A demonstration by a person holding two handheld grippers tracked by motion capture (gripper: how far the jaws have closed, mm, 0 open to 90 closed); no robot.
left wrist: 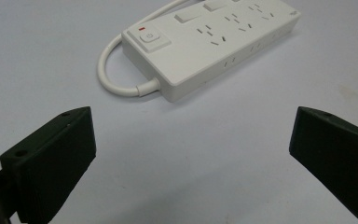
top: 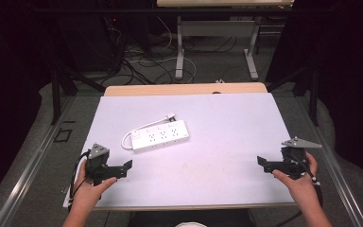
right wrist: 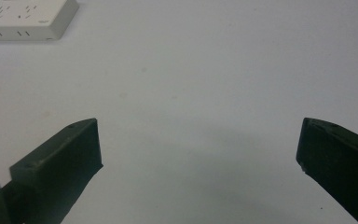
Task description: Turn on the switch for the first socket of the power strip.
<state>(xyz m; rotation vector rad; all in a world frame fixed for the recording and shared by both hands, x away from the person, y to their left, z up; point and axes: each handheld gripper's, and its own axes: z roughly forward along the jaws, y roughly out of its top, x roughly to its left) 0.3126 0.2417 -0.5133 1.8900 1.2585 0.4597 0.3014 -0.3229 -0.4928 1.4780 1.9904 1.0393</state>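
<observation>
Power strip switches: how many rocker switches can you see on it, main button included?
3 visible in the left gripper view: the main button at the cord end of the power strip, one rocker beside it, another at the frame's top edge. More may be cut off beyond that.

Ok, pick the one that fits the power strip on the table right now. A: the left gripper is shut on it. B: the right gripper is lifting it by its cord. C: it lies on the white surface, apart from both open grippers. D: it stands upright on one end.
C: the power strip lies flat on the white surface, with the left gripper and right gripper both open and short of it.
</observation>
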